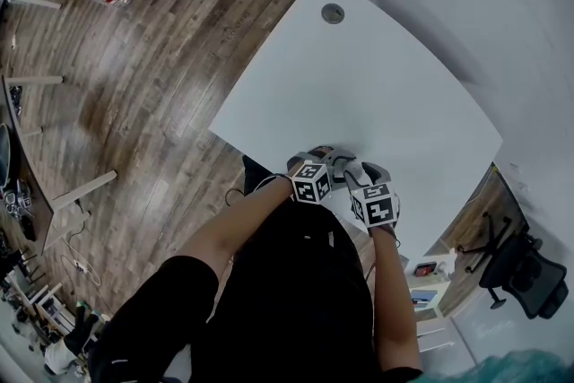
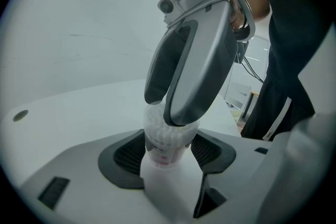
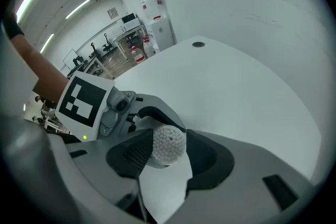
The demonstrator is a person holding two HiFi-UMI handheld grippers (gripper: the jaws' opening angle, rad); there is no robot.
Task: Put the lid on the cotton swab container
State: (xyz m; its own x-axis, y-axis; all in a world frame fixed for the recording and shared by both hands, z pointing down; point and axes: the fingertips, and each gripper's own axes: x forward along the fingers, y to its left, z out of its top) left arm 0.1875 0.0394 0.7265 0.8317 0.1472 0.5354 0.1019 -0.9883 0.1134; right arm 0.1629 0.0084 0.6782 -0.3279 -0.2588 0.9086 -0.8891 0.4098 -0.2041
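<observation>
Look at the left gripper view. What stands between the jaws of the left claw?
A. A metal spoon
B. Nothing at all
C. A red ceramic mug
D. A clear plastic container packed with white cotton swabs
D: the clear plastic container of white cotton swabs stands between the jaws of the left claw, and the swab tips show through its wall.

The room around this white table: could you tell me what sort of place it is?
Probably an office or lab workspace: a white table, a black office chair and a water dispenser by the wall.
</observation>
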